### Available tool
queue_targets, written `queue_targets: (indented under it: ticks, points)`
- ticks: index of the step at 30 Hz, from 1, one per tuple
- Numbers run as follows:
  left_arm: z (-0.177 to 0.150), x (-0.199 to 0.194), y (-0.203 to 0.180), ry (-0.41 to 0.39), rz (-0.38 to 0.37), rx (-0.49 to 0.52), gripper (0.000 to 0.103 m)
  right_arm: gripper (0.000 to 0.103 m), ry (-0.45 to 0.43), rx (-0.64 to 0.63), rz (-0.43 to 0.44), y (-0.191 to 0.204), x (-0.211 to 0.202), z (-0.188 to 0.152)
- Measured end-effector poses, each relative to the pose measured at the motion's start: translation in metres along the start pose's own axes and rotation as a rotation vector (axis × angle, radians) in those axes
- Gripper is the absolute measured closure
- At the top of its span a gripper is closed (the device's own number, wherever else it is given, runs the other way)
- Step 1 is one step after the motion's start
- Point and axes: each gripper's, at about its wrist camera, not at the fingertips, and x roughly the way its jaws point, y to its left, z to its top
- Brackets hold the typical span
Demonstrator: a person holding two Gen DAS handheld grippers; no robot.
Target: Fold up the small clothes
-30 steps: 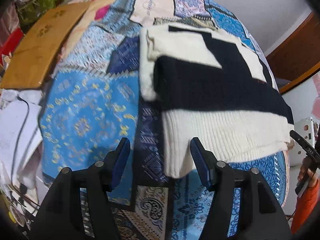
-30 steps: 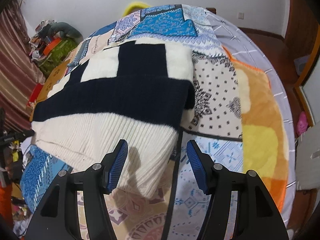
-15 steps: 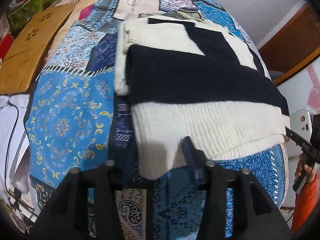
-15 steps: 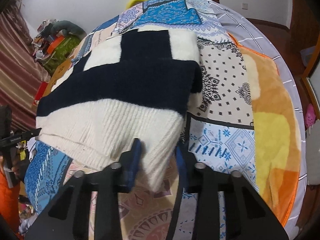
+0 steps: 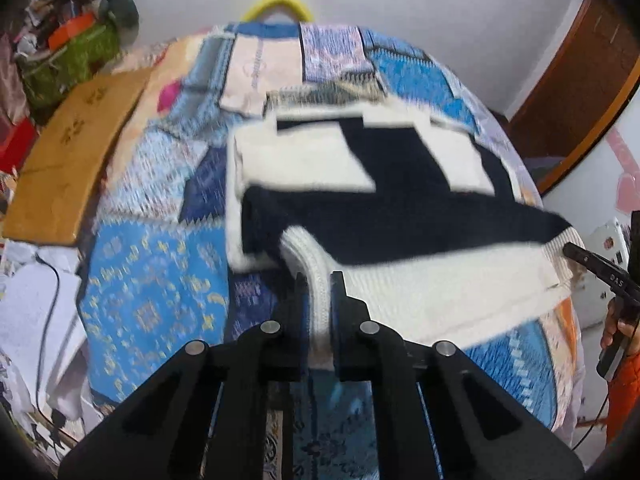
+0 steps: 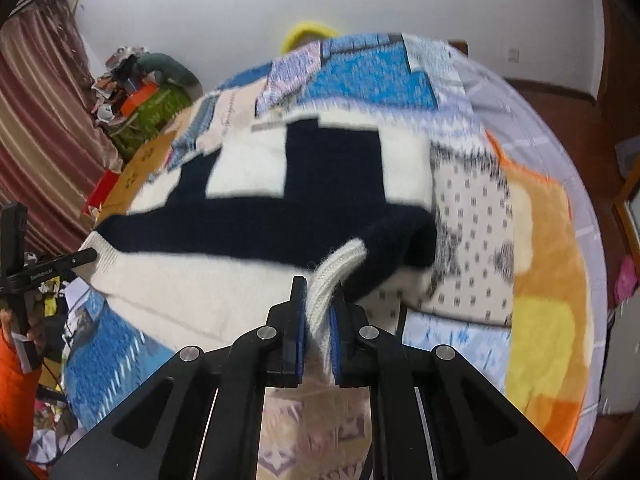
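Cream-and-navy knit sweater (image 5: 400,184), partly folded, on patchwork bedspread (image 5: 152,304) over the bed. Ribbed cream hem nearest both cameras; navy band behind it, cream and navy blocks beyond.

Left gripper (image 5: 318,300): jaws closed tight on near-left corner of ribbed hem, fabric bunched into a thick roll between the pads. Corner raised off bedspread, pulling a ridge up toward the navy band.

Right gripper (image 6: 318,304): jaws likewise clamped on near-right corner of hem, cream rib pinched between blue pads (image 6: 297,328). Corner lifted, navy layer curling over beside it.

Hem stretched between the two held corners; middle of hem apparently sagging toward bed, though motion blur limits certainty. Far part of sweater flat on bedspread.

Surroundings: orange-yellow blanket (image 6: 544,280) right of sweater; tan wooden board (image 5: 76,152) left of bed; green bag (image 5: 68,60) in the clutter beyond it; yellow object (image 5: 278,2) behind far bed edge. Orange sleeve (image 6: 12,380) visible at frame edge.
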Motion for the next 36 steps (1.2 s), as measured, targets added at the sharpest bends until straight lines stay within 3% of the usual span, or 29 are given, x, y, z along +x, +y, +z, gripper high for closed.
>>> queue_targets:
  ticks: [6,14,23,36]
  points:
    - [0.042,-0.009,0.002,-0.077,0.014,-0.018,0.095,0.094,-0.062,-0.046,-0.022,0.006,-0.005,0.034]
    - [0.09,-0.001,0.008,-0.15,0.087,-0.041,0.095,0.095,-0.106,-0.028,-0.055,-0.004,0.007,0.077]
    - [0.13,0.043,0.033,-0.119,0.14,-0.114,0.095,0.095,-0.113,0.036,-0.08,-0.029,0.041,0.117]
    - [0.153,0.116,0.059,-0.029,0.194,-0.166,0.096,0.094,-0.031,0.098,-0.057,-0.053,0.095,0.134]
